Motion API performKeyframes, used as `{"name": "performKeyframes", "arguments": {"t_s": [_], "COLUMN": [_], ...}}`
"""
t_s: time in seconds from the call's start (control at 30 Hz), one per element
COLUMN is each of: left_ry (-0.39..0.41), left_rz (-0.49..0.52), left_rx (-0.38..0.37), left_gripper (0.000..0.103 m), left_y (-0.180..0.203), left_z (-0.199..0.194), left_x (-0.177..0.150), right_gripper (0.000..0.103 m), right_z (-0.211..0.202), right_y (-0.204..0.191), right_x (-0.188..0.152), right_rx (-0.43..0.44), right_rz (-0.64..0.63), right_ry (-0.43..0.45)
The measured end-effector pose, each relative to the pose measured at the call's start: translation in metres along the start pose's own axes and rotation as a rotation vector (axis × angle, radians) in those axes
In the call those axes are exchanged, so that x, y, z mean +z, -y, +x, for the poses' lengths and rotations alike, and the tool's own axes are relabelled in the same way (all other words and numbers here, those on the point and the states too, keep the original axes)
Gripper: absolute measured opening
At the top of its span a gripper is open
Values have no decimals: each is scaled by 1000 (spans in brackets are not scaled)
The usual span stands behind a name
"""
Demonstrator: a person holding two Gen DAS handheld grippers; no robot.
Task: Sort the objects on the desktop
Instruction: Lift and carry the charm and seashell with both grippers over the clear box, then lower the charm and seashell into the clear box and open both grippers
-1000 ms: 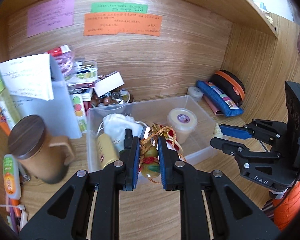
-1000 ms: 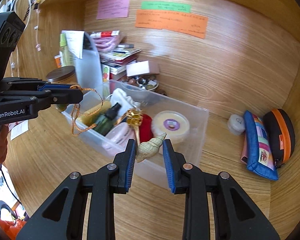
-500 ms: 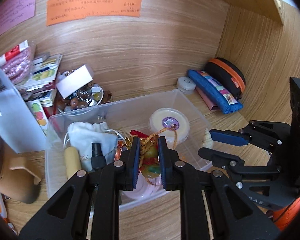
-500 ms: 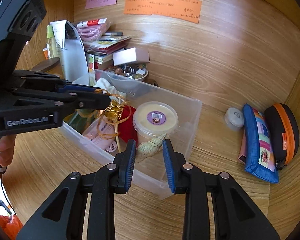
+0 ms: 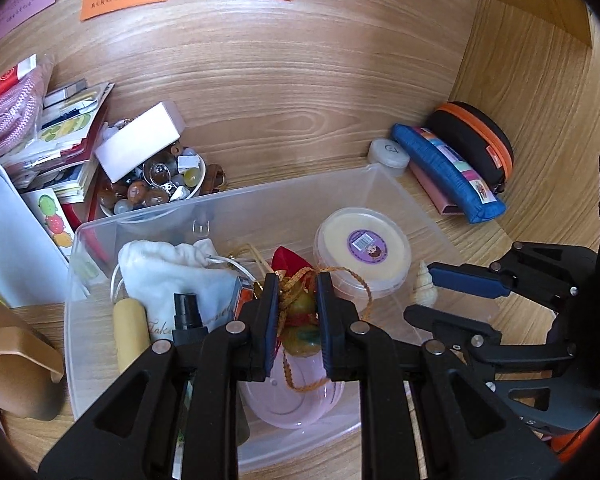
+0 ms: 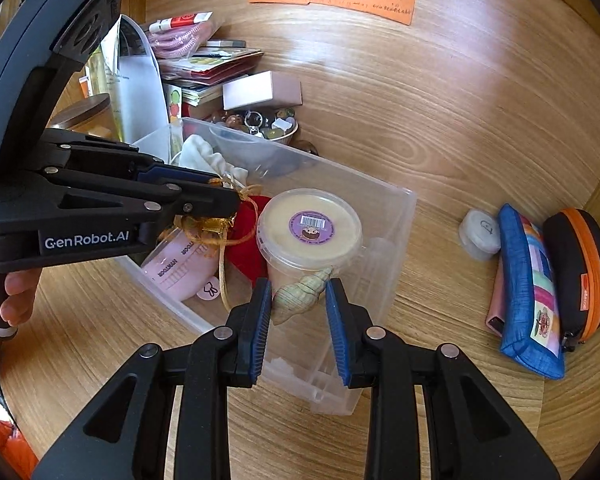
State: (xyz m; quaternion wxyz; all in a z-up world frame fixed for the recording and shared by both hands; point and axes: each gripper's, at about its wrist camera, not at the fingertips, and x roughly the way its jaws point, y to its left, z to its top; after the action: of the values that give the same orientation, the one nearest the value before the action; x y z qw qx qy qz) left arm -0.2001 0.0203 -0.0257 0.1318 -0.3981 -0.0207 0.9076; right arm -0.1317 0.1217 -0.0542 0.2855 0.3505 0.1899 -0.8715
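A clear plastic bin (image 5: pixel 384 184) (image 6: pixel 384 216) stands on the wooden desk. It holds a white cloth pouch (image 5: pixel 172 272), a round cream tub (image 5: pixel 364 248) (image 6: pixel 308 228), a red item, a pink bottle (image 6: pixel 180 268) and a dark spray bottle (image 5: pixel 188 312). My left gripper (image 5: pixel 298 308) (image 6: pixel 228 204) is shut on a yellow-green gourd ornament (image 5: pixel 300 328) with gold cord, held over the bin. My right gripper (image 6: pixel 298 304) is shut on a pale spiral seashell (image 6: pixel 300 292) (image 5: pixel 424 288), above the bin's near right corner.
A bowl of glass beads (image 5: pixel 156 188) with a white box on it and stacked booklets lie behind the bin at left. A blue pouch (image 5: pixel 448 172) (image 6: pixel 532 288), a black-orange case (image 5: pixel 476 140) and a small white jar (image 5: pixel 388 152) lie at right. A brown mug (image 5: pixel 16 360) stands left.
Both grippers have moved forward over the bin with their objects still held. The gourd ornament now hangs above the bin's contents and the shell has come over the bin's near corner.
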Motion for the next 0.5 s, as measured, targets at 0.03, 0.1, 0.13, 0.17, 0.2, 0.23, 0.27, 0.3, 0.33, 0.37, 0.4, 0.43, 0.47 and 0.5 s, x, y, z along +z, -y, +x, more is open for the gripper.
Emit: {"name": "performKeyframes", "arguments": {"t_s": [0.03,0.1,0.13,0.17,0.2,0.23,0.27,0.3,0.33,0.37,0.4,0.43,0.47,0.5], "left_ry": [-2,-3,-2,-5,-8,-12,-18,-21,-23,-24,-24,-23,-20,-17], "left_rz": [1,8,9,13,15,18,20,20,18,17,15,13,11,9], "left_rx": [-2,-3,-2,0,5,10,14,17,16,14,11,7,5,4], "left_gripper": [17,17,17,18,18,18,19,19,19,19,19,20,23,26], "left_y": [0,1,1,2,2,3,3,3,2,2,1,1,1,1], "left_z": [1,2,3,4,5,6,7,8,8,8,7,6,5,4], "left_x": [0,-1,-1,-2,-2,-3,-3,-4,-4,-5,-5,-5,-4,-4], "right_gripper": [26,26,25,26,26,26,26,26,27,28,29,30,31,32], "right_z": [0,0,1,1,1,1,1,1,1,1,1,1,0,0], "right_y": [0,-1,-1,-1,-1,-1,-2,-2,-2,-2,-2,-2,-1,-1], "right_x": [0,0,0,0,1,1,1,1,1,1,1,1,1,1], "right_rx": [-2,-6,-10,-13,-16,-18,-20,-22,-26,-30,-37,-39,-40,-41], "right_rz": [-2,-4,-7,-9,-12,-14,-15,-15,-16,-17,-16,-16,-15,-13], "right_ry": [1,2,1,0,-1,-2,-3,-4,-4,-4,-4,-4,-3,-3]}}
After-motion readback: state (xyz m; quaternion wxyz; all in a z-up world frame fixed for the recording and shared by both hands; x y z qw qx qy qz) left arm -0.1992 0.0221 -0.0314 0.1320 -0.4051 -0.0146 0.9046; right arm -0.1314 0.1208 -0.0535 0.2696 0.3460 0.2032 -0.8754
